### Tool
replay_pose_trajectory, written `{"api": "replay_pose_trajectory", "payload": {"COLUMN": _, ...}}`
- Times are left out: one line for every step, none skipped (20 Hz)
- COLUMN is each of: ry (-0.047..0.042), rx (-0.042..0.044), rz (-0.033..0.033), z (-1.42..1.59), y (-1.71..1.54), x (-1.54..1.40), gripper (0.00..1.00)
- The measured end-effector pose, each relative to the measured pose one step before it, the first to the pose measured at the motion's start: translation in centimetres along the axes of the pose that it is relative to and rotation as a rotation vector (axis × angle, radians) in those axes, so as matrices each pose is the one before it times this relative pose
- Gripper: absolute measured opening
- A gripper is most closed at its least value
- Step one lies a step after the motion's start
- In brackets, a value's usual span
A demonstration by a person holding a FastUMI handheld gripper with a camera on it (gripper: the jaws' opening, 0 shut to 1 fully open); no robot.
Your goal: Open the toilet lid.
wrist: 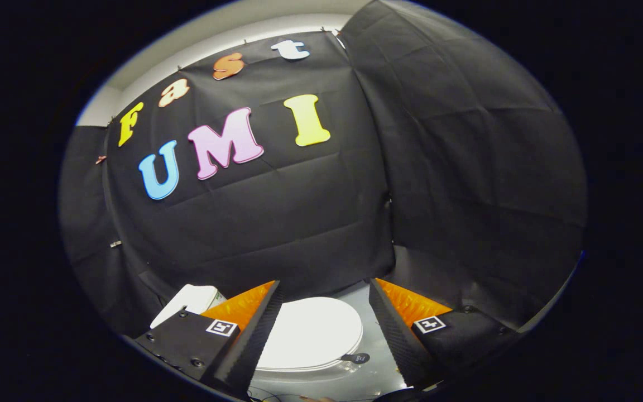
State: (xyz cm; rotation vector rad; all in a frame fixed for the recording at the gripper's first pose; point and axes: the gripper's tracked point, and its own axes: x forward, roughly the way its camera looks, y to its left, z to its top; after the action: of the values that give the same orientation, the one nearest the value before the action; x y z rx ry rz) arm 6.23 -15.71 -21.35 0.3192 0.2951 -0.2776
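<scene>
Your jaws are spread wide, gripping nothing. The white oval toilet lid (311, 332) lies flat and closed just beyond them.

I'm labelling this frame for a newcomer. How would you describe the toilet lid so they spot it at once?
Below the black cloth booth wall, on the grey floor, look between the open gripper fingers. The round, glossy white toilet lid lies flat and closed, unlike the boxy white tank beside it.

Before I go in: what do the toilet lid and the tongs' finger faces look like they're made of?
Toilet lid: white, smooth and glossy, probably moulded plastic; it catches an even sheen and lies closed. Tongs: open above it, touching nothing; the inner faces of the fingers are black and finely ribbed, likely rubber or textured plastic, backed by orange ridged parts.
</scene>
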Motion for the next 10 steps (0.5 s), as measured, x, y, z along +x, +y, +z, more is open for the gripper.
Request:
{"api": "replay_pose_trajectory", "payload": {"ry": 0.02091, "rx": 0.01818, "rz": -0.01305, "z": -0.989, "y": -0.824, "x": 0.711, "gripper": 0.99}}
{"api": "replay_pose_trajectory", "payload": {"ry": 0.02042, "rx": 0.01746, "rz": -0.01407, "z": -0.874, "y": -0.701, "x": 0.915, "gripper": 0.99}}
{"api": "replay_pose_trajectory", "payload": {"ry": 0.01777, "rx": 0.02363, "rz": -0.00408, "z": -0.863, "y": -0.662, "x": 0.76, "gripper": 0.99}}
{"api": "replay_pose_trajectory", "payload": {"ry": 0.02263, "rx": 0.02718, "rz": -0.00095, "z": -1.121, "y": -0.764, "x": 0.604, "gripper": 0.99}}
{"api": "replay_pose_trajectory", "payload": {"ry": 0.02856, "rx": 0.02701, "rz": -0.00586, "z": -1.283, "y": -0.829, "x": 0.814, "gripper": 0.99}}
{"api": "replay_pose_trajectory", "payload": {"ry": 0.02913, "rx": 0.02736, "rz": -0.00476, "z": -1.402, "y": -0.815, "x": 0.892, "gripper": 0.99}}
{"api": "replay_pose_trajectory", "payload": {"ry": 0.02819, "rx": 0.02458, "rz": -0.00387, "z": -1.328, "y": -0.925, "x": 0.987, "gripper": 0.99}}
{"api": "replay_pose_trajectory", "payload": {"ry": 0.02643, "rx": 0.01927, "rz": -0.00791, "z": -1.379, "y": -1.16, "x": 1.084, "gripper": 0.99}}
{"api": "replay_pose_trajectory", "payload": {"ry": 0.02922, "rx": 0.02093, "rz": -0.00937, "z": -1.294, "y": -1.165, "x": 1.068, "gripper": 0.99}}
{"api": "replay_pose_trajectory", "payload": {"ry": 0.03103, "rx": 0.02923, "rz": -0.00435, "z": -1.301, "y": -0.962, "x": 0.78, "gripper": 0.99}}
